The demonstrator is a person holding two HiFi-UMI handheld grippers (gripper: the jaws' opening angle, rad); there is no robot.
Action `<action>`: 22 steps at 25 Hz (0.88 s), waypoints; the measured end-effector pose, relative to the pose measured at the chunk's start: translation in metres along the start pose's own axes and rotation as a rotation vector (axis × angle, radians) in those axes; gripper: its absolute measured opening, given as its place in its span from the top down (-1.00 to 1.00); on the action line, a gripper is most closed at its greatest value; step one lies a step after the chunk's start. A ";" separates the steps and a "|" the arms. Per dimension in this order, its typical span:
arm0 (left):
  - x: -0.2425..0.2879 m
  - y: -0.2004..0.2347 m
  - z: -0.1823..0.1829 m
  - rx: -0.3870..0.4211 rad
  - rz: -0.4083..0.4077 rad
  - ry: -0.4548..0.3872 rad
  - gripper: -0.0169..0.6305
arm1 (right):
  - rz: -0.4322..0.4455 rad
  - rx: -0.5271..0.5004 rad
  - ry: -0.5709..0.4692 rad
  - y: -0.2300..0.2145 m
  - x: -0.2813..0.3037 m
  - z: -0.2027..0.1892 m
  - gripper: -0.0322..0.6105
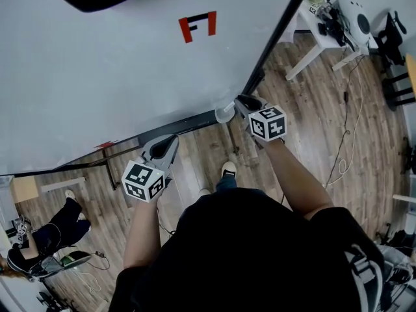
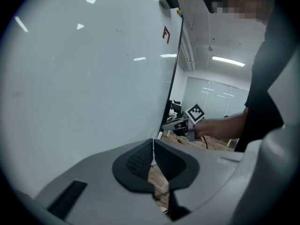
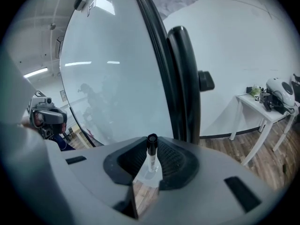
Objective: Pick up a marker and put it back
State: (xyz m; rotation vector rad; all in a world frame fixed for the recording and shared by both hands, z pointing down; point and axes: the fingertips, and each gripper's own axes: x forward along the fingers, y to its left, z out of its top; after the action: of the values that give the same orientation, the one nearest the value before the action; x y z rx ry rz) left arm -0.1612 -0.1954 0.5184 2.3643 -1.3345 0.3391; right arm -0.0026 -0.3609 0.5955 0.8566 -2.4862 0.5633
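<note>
In the right gripper view, a marker [image 3: 151, 157] with a white barrel and a black cap stands upright between the pads of my right gripper [image 3: 151, 146], which is shut on it. From the head view, the right gripper [image 1: 242, 104] is beside the whiteboard's lower right corner, at the end of the dark marker ledge [image 1: 179, 127]. My left gripper [image 2: 153, 150] is shut with nothing between its pads. It hovers just in front of the ledge, left of the right one [image 1: 166, 147]. The whiteboard [image 1: 97, 64] bears a red mark [image 1: 197, 26].
The board's black side frame [image 1: 276, 34] runs up beside the right gripper. A white table [image 1: 322, 28] with equipment stands at the far right, with cables [image 1: 344, 142] on the wooden floor. A person [image 1: 45, 236] sits low at the left.
</note>
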 end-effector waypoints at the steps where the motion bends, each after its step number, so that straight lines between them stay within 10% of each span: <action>1: -0.002 -0.001 0.002 0.006 -0.002 -0.005 0.89 | -0.003 -0.003 -0.008 0.001 -0.005 0.003 0.70; 22: -0.033 -0.030 0.027 0.075 -0.069 -0.086 0.89 | -0.103 0.000 -0.149 0.022 -0.117 0.027 0.71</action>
State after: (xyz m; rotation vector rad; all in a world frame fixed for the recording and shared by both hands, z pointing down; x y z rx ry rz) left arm -0.1515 -0.1689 0.4743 2.5060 -1.2958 0.2743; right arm 0.0582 -0.3037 0.5057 1.0556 -2.5561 0.4805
